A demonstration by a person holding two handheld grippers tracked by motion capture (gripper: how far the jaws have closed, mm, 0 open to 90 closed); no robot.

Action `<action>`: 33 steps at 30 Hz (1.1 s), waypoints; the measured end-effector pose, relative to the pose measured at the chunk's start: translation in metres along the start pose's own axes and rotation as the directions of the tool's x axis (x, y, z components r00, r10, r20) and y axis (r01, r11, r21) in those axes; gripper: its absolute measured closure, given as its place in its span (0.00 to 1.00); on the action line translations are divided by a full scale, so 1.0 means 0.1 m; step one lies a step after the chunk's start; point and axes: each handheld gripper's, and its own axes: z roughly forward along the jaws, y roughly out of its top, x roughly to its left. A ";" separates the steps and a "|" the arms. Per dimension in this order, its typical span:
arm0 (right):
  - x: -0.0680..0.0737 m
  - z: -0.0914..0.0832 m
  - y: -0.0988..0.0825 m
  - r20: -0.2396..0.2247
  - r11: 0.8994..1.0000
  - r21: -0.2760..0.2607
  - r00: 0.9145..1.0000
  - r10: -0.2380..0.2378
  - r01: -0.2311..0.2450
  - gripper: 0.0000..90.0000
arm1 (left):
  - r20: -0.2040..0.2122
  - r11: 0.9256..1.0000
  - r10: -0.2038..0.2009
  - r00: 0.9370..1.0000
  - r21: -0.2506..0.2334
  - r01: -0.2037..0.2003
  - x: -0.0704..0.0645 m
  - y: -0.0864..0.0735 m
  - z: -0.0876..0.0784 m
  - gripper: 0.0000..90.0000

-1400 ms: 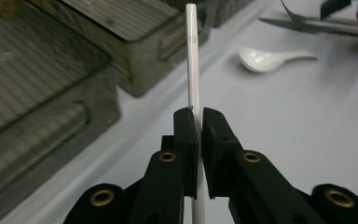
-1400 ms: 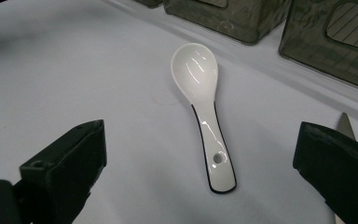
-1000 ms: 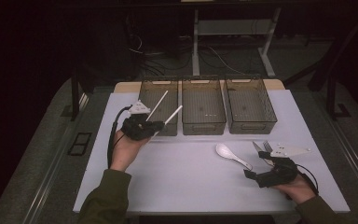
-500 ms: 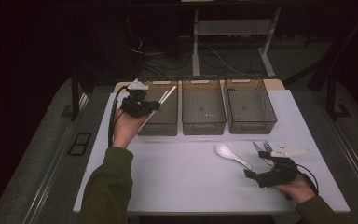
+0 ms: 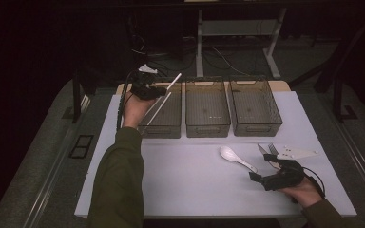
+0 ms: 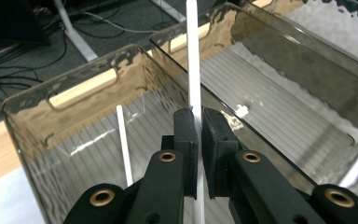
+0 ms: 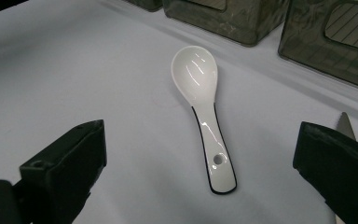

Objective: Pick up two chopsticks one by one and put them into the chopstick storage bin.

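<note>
The left tool [image 5: 148,89] pinches one white chopstick [image 6: 193,70] between nearly closed jaws over the far end of the left bin [image 5: 164,124], the stick's long axis slanting from near-left up to far-right; a second chopstick [image 5: 156,113] leans inside that bin. The middle bin [image 5: 207,126] and right bin [image 5: 255,124] look empty. The right tool [image 5: 261,176] rests wide apart on the surface [image 5: 185,190], just near of a white spoon [image 5: 236,158] and a fork [image 5: 272,153].
</note>
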 end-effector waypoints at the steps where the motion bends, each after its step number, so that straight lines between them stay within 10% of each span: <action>1: 0.00 0.00 0.00 0.001 1.000 -0.003 1.000 0.000 0.000 0.03 | -0.004 1.000 0.003 1.000 0.003 -0.003 0.02 0.00 0.03 0.93; 10: -0.01 -0.01 0.00 -0.009 1.000 -0.008 1.000 0.007 -0.007 0.03 | -0.029 0.999 -0.038 0.999 -0.010 0.038 0.13 0.01 0.19 0.93; 33: -0.01 -0.02 0.00 -0.007 1.000 -0.012 1.000 0.007 -0.007 0.03 | -0.115 0.984 -0.076 0.990 0.155 0.093 0.09 -0.23 0.54 0.88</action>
